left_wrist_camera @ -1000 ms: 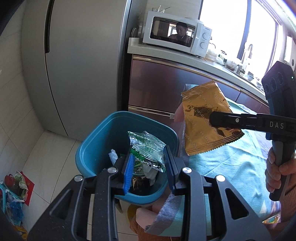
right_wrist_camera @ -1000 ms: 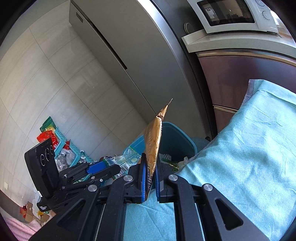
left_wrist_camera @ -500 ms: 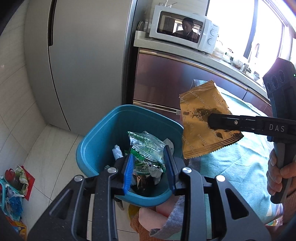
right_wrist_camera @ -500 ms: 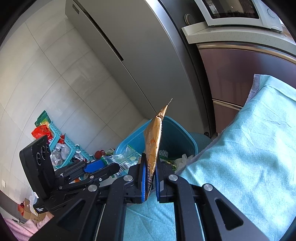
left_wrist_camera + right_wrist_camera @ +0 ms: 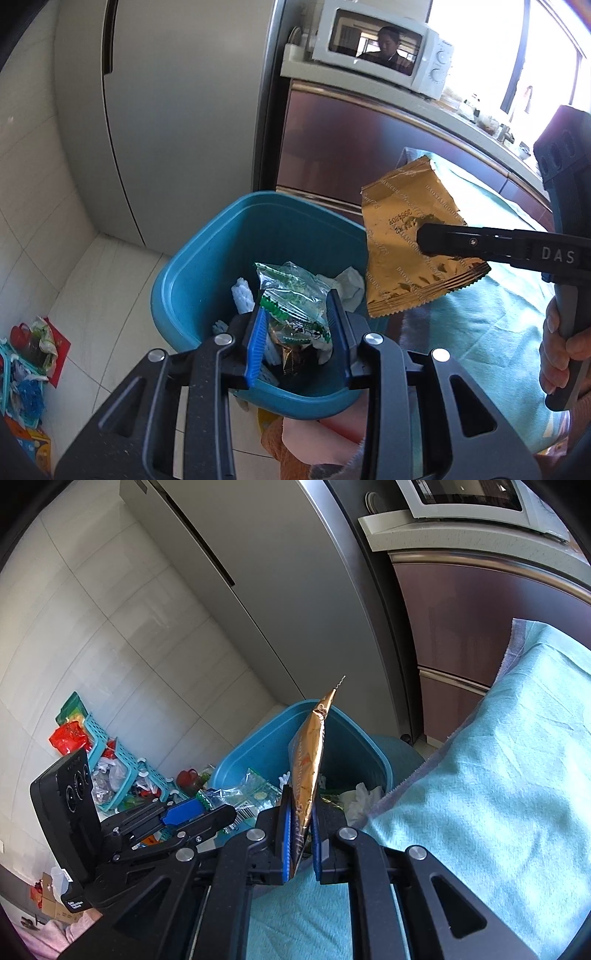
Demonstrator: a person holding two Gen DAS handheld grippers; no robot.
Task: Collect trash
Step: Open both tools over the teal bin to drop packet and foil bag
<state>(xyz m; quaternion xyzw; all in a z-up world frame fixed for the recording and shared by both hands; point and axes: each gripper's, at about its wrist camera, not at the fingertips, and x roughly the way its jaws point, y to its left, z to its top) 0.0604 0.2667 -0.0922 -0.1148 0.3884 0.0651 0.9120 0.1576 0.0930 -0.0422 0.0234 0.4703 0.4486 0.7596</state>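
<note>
A blue trash bin (image 5: 207, 258) stands on the floor with wrappers and tissue inside; it also shows in the right wrist view (image 5: 354, 746). My left gripper (image 5: 297, 328) is shut on a clear green-printed wrapper (image 5: 291, 299) and holds it over the bin's near side. My right gripper (image 5: 300, 812) is shut on a gold foil wrapper (image 5: 310, 760), held edge-on next to the bin's rim. In the left wrist view the gold wrapper (image 5: 406, 236) hangs at the bin's right edge, above the table's corner.
A teal cloth covers the table (image 5: 498, 794) to the right of the bin. A grey fridge (image 5: 177, 110) and brown cabinets (image 5: 351, 140) with a microwave (image 5: 380, 44) stand behind. Baskets of clutter (image 5: 107, 771) lie on the tiled floor at left.
Both grippers have moved closer to the bin with their wrappers. The green wrapper now sits lower over the bin, and the gold wrapper has reached the rim's right edge.
</note>
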